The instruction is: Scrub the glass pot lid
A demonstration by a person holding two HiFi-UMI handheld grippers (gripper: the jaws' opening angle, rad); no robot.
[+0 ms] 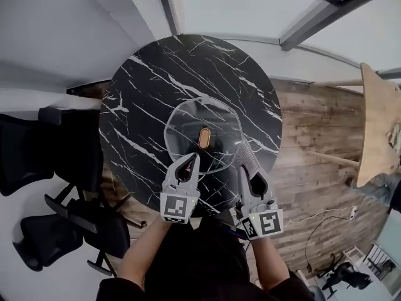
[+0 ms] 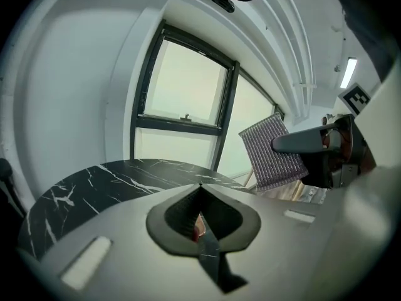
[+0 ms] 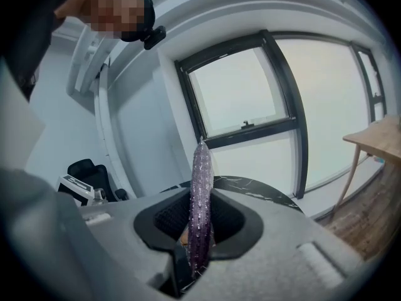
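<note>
The glass pot lid [image 1: 191, 119], clear with an orange-brown knob [image 1: 205, 138], is held over the round black marble table [image 1: 144, 86]. My left gripper [image 1: 189, 160] is shut on the lid's near rim. In the left gripper view the jaws stand closed and the glass barely shows. My right gripper [image 1: 248, 170] is shut on a purple-grey scrub pad [image 1: 244, 153] at the lid's right edge. The pad [image 3: 200, 199] stands edge-on between the jaws in the right gripper view. From the left gripper view the pad [image 2: 270, 152] shows flat, with the right gripper [image 2: 299, 143] behind it.
Black office chairs [image 1: 44, 155] stand left of the table. A light wooden table [image 1: 381, 121] sits at the right over a wooden floor [image 1: 316, 149]. A white cable [image 1: 313, 221] lies on the floor. Large windows [image 2: 182, 89] run behind the marble table.
</note>
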